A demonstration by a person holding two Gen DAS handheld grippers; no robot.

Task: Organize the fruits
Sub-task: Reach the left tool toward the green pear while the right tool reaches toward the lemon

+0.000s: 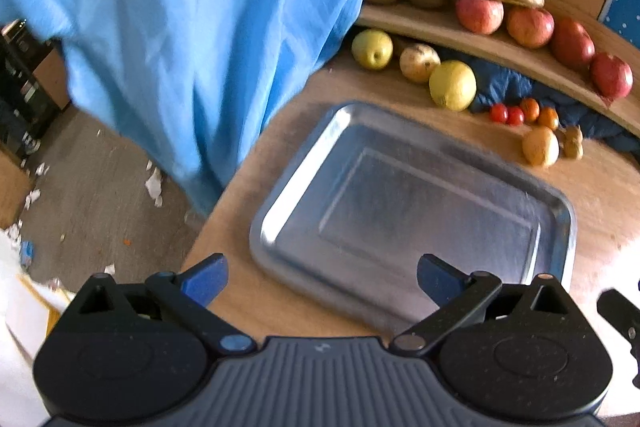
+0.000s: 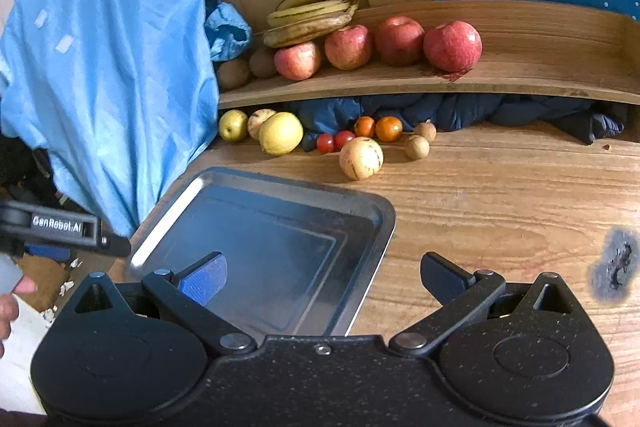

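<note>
Fruit lay along the table (image 2: 500,195) behind a bare metal tray (image 2: 372,215); left tongs (image 1: 322,281) and right tongs (image 2: 324,279) hovered spread, gripping nothing, with 4 apples (image 2: 400,41) shelved above.

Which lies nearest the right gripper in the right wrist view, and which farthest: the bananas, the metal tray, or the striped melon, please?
1. Metal tray, just ahead of the right gripper, left.
2. Striped melon, on the table beyond the tray.
3. Bananas, up on the shelf, farthest.

4 apples (image 2: 348,47), 1 banana bunch (image 2: 312,13), 2 kiwis (image 2: 233,73), 2 red tomatoes (image 2: 325,143), 1 tray (image 2: 372,211)
</note>
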